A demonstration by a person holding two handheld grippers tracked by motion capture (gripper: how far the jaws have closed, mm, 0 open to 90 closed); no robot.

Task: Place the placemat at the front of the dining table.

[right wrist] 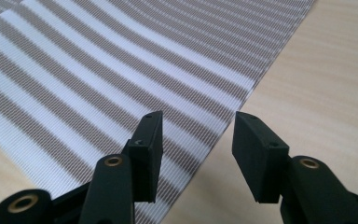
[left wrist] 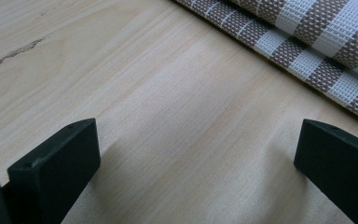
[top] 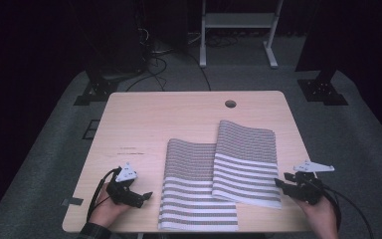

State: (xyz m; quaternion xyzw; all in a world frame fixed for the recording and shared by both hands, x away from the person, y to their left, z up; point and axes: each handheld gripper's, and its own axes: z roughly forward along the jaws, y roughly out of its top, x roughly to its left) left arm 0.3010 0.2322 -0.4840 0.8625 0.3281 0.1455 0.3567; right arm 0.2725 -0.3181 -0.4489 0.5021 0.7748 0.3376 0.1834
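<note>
Two woven placemats with brown and white stripes lie on the wooden table. The right placemat overlaps the right edge of the left placemat. My left gripper rests low at the front left, a short way from the left mat, pointing at it. Its jaws stand wide open over bare wood, with the mat's edge ahead. My right gripper is at the right mat's front right corner. It is open, nothing is between the pads, and the mat's edge runs beneath the gap.
A round cable hole sits near the table's far edge. Behind the table stand a white frame and black stand bases, with cables on the grey carpet. A thin dark scratch marks the wood left of the mats.
</note>
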